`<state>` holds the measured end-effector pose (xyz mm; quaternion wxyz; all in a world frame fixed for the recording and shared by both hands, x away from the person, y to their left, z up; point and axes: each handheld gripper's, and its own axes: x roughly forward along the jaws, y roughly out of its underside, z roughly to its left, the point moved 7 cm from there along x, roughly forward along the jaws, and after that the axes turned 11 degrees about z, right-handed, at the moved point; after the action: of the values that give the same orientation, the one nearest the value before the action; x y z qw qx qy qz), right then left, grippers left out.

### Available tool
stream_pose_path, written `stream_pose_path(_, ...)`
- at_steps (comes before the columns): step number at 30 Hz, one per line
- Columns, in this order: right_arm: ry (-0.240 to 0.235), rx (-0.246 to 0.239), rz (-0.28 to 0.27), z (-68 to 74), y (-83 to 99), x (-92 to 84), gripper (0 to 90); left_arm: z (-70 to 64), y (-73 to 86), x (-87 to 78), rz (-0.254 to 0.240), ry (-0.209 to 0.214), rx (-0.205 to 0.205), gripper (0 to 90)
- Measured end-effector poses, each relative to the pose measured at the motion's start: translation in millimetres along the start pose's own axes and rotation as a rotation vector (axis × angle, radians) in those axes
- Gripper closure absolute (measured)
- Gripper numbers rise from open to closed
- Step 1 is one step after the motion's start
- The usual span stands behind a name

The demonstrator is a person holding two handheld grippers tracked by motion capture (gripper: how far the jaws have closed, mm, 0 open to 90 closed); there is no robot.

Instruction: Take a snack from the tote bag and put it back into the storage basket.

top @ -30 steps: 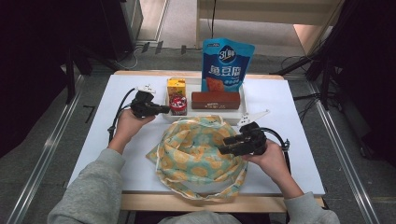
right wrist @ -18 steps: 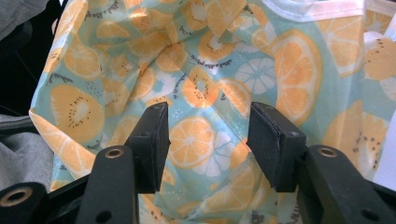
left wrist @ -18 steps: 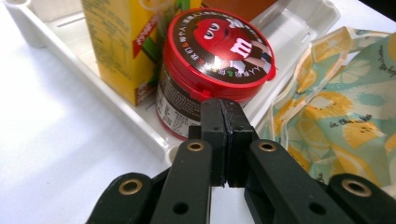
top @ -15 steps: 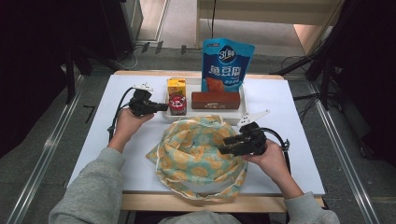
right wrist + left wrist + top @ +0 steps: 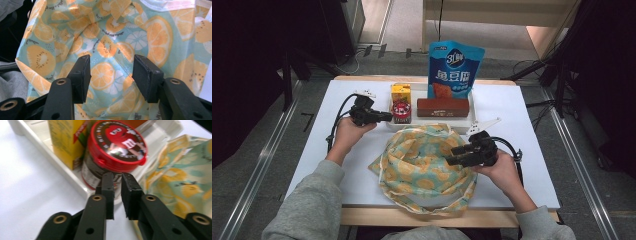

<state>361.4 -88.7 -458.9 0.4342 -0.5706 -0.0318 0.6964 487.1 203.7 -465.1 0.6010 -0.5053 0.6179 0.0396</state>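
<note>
- Candy jar [image 5: 113,157] stands in the white tray [image 5: 75,182], beside the fruit-print bag [image 5: 427,165].
- Left claw [image 5: 117,178], just before the jar, has just been opening: narrow, empty.
- Right claw [image 5: 110,72] gapes over the bag's cloth.

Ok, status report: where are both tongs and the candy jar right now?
Left tongs just opening, narrow gap, nothing gripped, aimed at the candy jar. Jar in white tray beside yellow carton. Right tongs open over fruit-print bag. Nothing in the way.
</note>
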Motion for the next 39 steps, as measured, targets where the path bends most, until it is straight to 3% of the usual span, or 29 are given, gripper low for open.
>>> stream_pose_path(9,0.005,-0.002,-0.005,-0.1,-0.3,-0.6,49.9,-20.2,2.6,-11.0,0.003,0.055,-0.01,67.1)
stream_pose_path(16,0.005,-0.004,-0.004,0.2,-1.5,-0.4,49.9,-37.3,9.8,-13.3,0.046,0.061,-0.003,55.6)
stream_pose_path(28,0.005,-0.005,-0.005,-0.3,-1.4,-0.7,50.0,-64.7,22.4,-21.2,0.054,0.071,0.018,40.6)
stream_pose_path(39,0.007,-0.006,-0.011,-0.9,-2.4,-1.8,50.0,-88.1,32.3,-26.1,0.058,0.091,0.033,36.2)
